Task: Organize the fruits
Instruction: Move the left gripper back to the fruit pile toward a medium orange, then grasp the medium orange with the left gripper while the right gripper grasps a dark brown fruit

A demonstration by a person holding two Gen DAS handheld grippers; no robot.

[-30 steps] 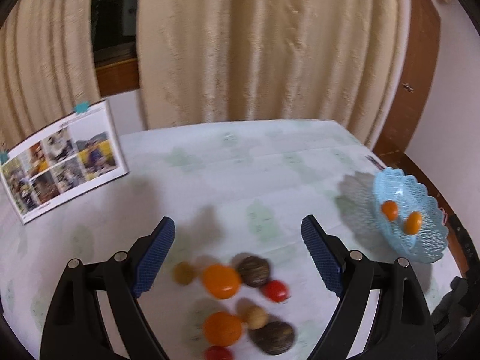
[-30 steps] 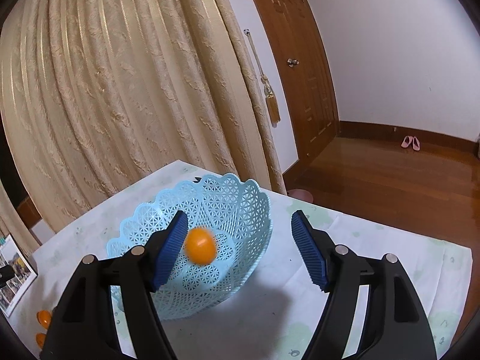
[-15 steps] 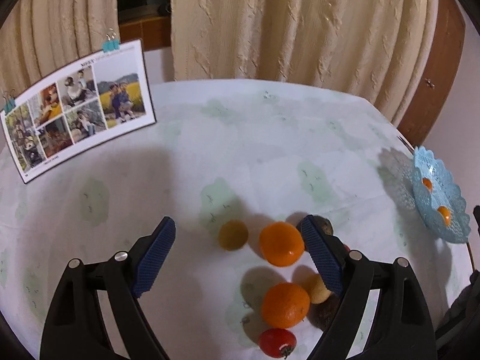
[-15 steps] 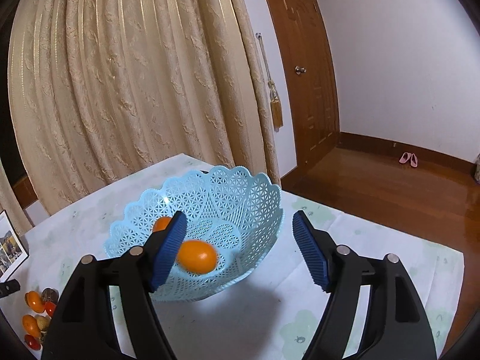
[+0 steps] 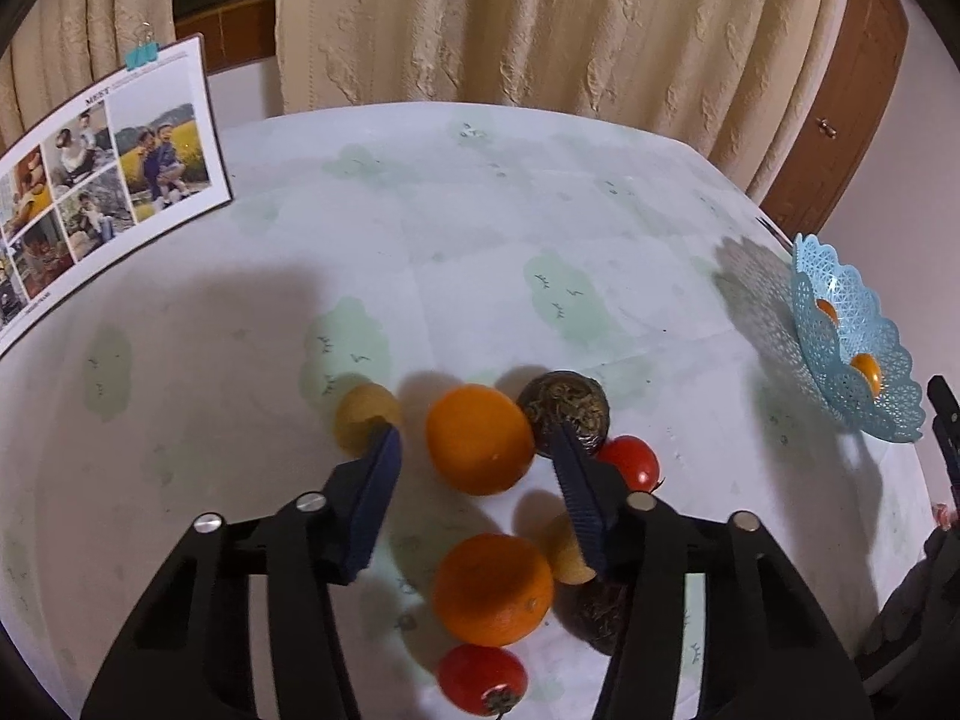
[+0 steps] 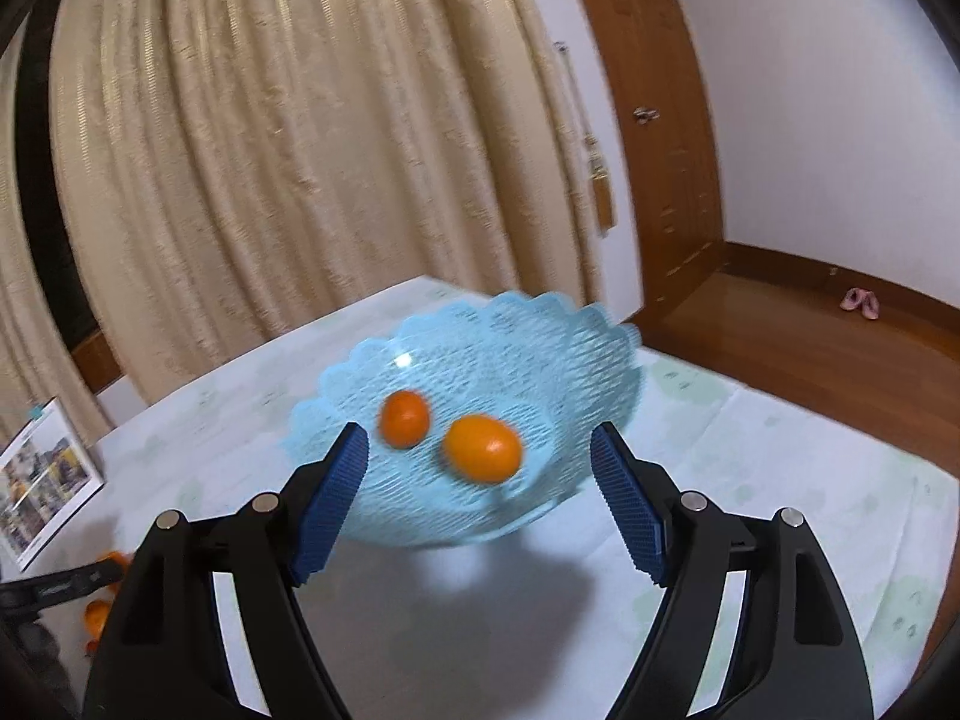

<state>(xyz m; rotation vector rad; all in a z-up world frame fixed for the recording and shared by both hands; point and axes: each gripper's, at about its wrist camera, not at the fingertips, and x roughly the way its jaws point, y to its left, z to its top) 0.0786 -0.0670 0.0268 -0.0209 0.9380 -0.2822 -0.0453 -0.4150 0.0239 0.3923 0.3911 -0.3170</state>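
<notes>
While left tongs [image 5: 474, 438] close, orange [image 5: 480, 438] between (untouched), right tongs [image 6: 480, 450] agape before basket [image 6: 600, 360]

A white surface [image 5: 480, 228] printed with pale green patches carries two bright orange oranges [image 5: 480, 439], two red tomatoes [image 5: 630, 463], tan-yellow small fruits [image 5: 359, 420] and dark, mottled brown ones [image 5: 564, 405]. The basket [image 6: 540, 354] is light blue plastic in an open lace pattern — two orange fruits [image 6: 483, 447] inside. Both grippers are black with ribbed dark blue pads [image 6: 624, 504]. Behind hang cream curtains [image 5: 540, 24] with a raised, crinkled texture — beside a brown wooden door [image 6: 660, 120].
</notes>
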